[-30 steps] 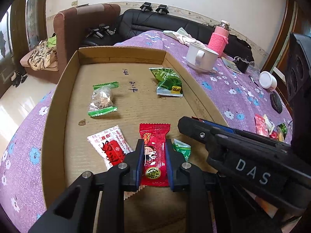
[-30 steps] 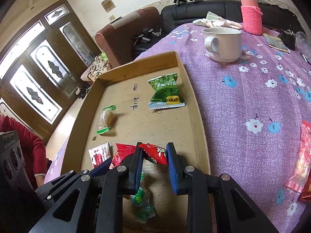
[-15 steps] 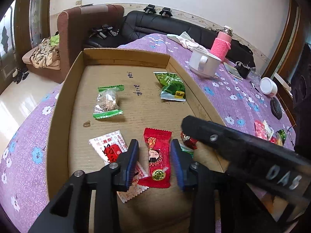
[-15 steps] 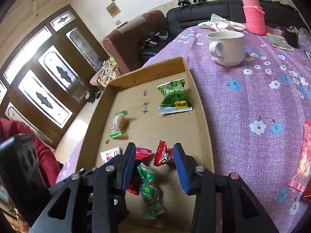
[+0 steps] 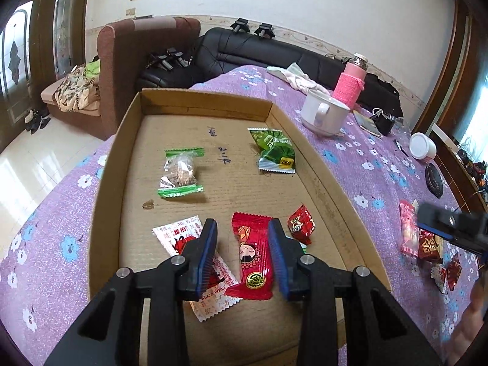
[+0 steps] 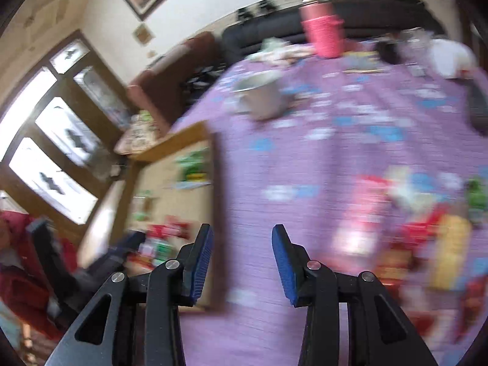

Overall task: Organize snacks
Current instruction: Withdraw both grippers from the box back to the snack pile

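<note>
Purple flowered cloth covers the counter [image 5: 360, 164], with a cardboard tray [image 5: 106, 183] of snacks on it.

Inside the tray, the left tool [image 5: 242, 253] hangs with its jaws parted around a long red snack packet [image 5: 251, 256], pads clear of it. Off the tray's right side, the right tool [image 6: 241, 262] is open and empty above bare cloth, near a loose snack pile [image 6: 427, 238]; that view is blurred.

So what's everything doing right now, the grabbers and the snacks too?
Left gripper: open, fingers either side of the long red snack, not squeezing.
Right gripper: open, empty, over the purple cloth.
Long red snack: flat in the box.
Cardboard box: open-topped.
White mug: upright.
Pink bottle: upright.
</note>
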